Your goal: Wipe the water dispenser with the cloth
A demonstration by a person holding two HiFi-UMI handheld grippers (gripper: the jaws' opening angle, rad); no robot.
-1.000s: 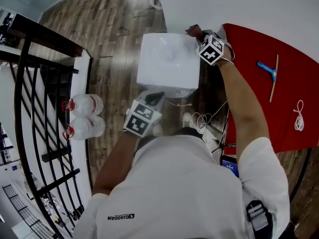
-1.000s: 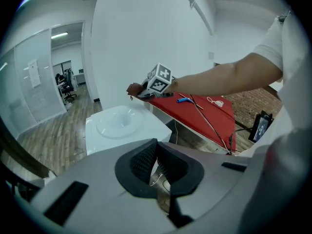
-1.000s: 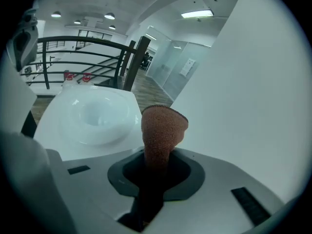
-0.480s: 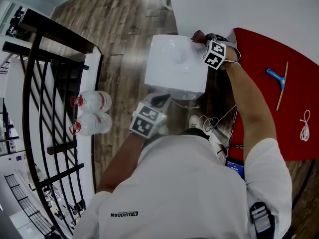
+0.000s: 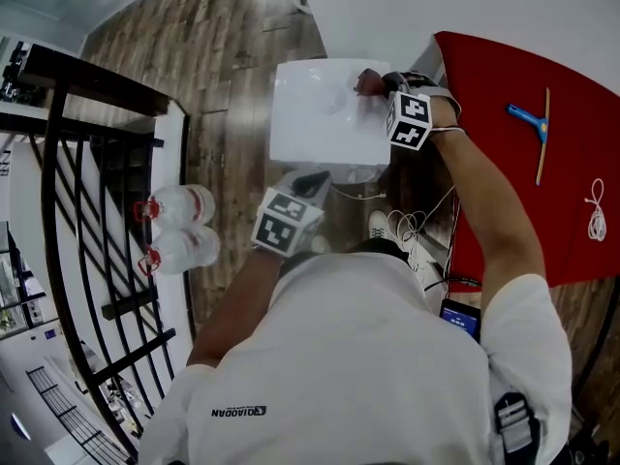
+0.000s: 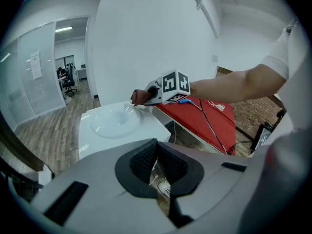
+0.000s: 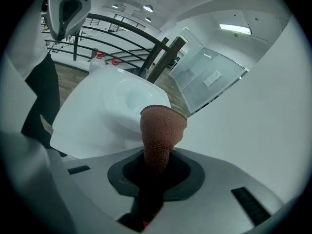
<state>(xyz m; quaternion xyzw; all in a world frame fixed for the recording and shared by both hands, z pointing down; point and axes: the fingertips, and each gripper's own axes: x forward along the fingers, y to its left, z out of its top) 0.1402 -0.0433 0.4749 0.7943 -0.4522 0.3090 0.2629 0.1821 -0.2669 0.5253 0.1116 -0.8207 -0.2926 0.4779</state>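
The white water dispenser (image 5: pixel 320 114) stands on the wood floor, seen from above; its dished top (image 6: pixel 114 123) also shows in the left gripper view. My right gripper (image 5: pixel 382 87) is shut on a reddish-brown cloth (image 5: pixel 368 82) and presses it on the top's far right part. In the right gripper view the cloth (image 7: pixel 162 126) sticks out of the jaws over the dispenser top (image 7: pixel 107 113). My left gripper (image 5: pixel 310 183) hovers by the dispenser's near edge, its pads (image 6: pixel 146 161) together with nothing between them.
Two water bottles (image 5: pixel 179 223) lie beside a black railing (image 5: pixel 87 192) at the left. A red surface (image 5: pixel 504 163) at the right carries a blue squeegee (image 5: pixel 529 121) and a white cord (image 5: pixel 593 207). Cables and a shoe (image 5: pixel 386 229) lie near the dispenser's base.
The right gripper has slid the cloth a little inward from the far right corner of the dispenser top. The left gripper has stayed near the front edge.
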